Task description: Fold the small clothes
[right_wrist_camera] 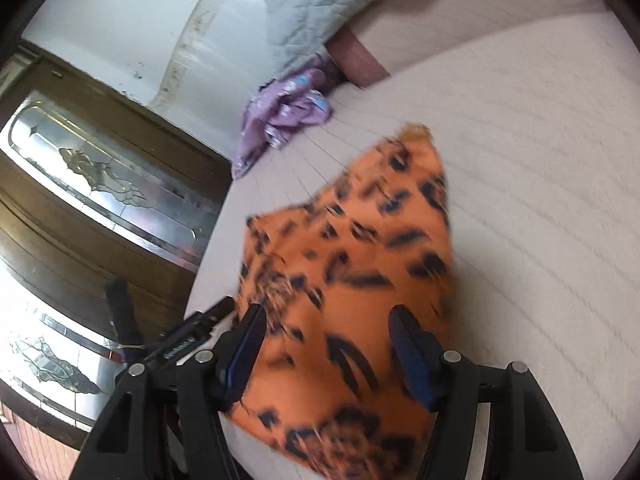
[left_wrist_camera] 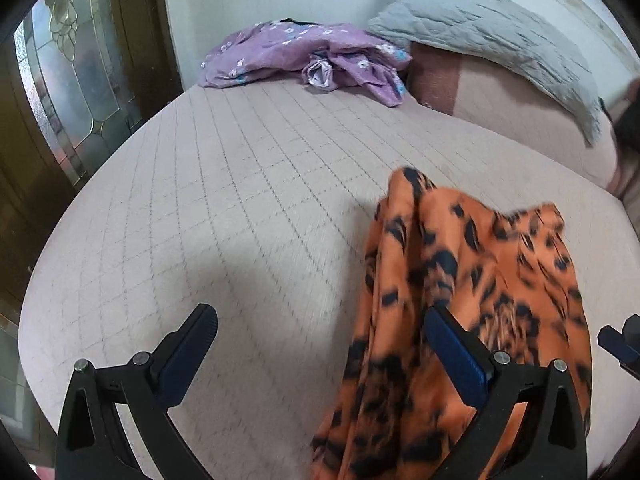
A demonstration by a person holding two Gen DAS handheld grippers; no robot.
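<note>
A quilted, pale pink bed cover (left_wrist_camera: 208, 184) fills both views, with a wooden door with leaded glass (left_wrist_camera: 68, 92) at the left edge and a grey quilted blanket (left_wrist_camera: 480, 28) heaped at the upper right. The orange leopard-print garment (left_wrist_camera: 460, 300) sits in the lower right of the left wrist view, bunched and apparently partly lifted, not yet laid flat; by that showing, folding has barely begun. A purple floral garment (left_wrist_camera: 304, 56) lies crumpled near the top centre, untouched and unfolded.

The left gripper (left_wrist_camera: 320, 344) stands wide open with nothing between its jaws, the orange cloth draped behind and around its right finger. The right gripper (right_wrist_camera: 326, 344) also stands well apart, the orange cloth lying between its fingers (whether the pads press on it cannot be told through the motion blur).

The garment's lower edge runs out of frame, so its type and outline stay unclear. A dark tool part shows at the far right edge.
</note>
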